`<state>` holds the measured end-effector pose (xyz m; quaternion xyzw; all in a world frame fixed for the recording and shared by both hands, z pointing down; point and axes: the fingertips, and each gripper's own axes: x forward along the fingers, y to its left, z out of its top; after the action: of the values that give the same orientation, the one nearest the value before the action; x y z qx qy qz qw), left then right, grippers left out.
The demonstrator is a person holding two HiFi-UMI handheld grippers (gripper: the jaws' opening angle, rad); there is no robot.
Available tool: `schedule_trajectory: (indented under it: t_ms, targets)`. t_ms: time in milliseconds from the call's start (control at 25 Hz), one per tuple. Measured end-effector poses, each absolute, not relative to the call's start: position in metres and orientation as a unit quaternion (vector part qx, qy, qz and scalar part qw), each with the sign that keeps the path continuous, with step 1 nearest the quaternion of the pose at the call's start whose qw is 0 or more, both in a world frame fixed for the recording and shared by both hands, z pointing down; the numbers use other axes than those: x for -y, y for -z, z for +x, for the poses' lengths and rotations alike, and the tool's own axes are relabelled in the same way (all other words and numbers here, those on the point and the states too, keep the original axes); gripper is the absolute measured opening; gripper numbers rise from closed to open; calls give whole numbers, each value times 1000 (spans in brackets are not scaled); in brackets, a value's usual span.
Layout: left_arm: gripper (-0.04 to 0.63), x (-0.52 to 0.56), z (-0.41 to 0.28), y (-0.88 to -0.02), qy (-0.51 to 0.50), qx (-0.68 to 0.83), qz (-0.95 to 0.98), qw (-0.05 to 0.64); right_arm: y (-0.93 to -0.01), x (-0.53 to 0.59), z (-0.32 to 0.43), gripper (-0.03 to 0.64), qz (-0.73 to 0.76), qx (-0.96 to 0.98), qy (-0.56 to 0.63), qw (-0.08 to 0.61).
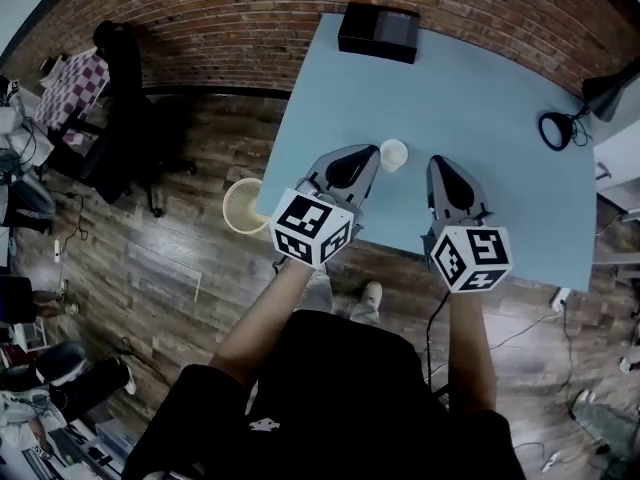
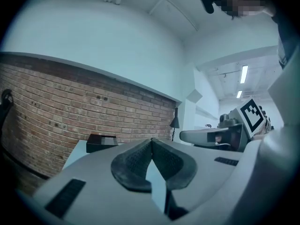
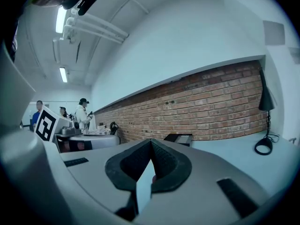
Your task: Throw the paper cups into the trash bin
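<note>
Looking down on a pale blue counter (image 1: 480, 98), with one small white paper cup (image 1: 394, 155) upright near its front edge, mouth up, apparently empty. Just to its left, all but touching, the left tool (image 1: 366, 157), pads pressed together on nothing; a little further off on the other side, the right tool (image 1: 440, 168), likewise closed and empty. Likely feather-light and thin-walled, so easy to tip and easy to crush: best to open wide, straddle the wall just below the rolled rim and squeeze gently, or pinch the rim with one pad inside. Probably little risk of slipping on bare paper. Down on the wooden floor (image 1: 180, 268), beside the counter's left front corner, a round cream mesh trash bin (image 1: 243, 206), open-topped, on the left tool's side. Far back by the brick wall (image 1: 250, 18), a black box (image 1: 378, 31); at the right, a black desk lamp (image 1: 600, 93) with its cable, both well apart from the cup. Nothing between cup and bin but the counter's edge to clear; black office chair (image 1: 130, 108) well off to the left.
</note>
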<state>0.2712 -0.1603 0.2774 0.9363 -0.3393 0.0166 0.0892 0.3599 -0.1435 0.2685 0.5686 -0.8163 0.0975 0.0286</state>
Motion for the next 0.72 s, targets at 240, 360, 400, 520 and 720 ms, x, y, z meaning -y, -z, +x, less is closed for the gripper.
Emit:
schedule_trajectory:
  t_ms: [240, 360, 400, 520, 720]
  targets:
    - [2, 186, 279, -304, -44, 291, 951, 99, -284, 160, 362, 0, 605, 787, -115, 38]
    - [2, 196, 284, -321, -57, 269, 956, 105, -293, 165, 365, 0, 621, 773, -122, 44]
    - [2, 200, 286, -327, -62, 263, 957, 107, -296, 168, 366, 0, 625, 769, -124, 45]
    - [2, 210, 293, -347, -84, 246, 960, 107, -307, 173, 370, 0, 638, 757, -134, 48]
    - [126, 221, 307, -384, -118, 217, 962, 119, -328, 176, 380, 0, 660, 733, -155, 53]
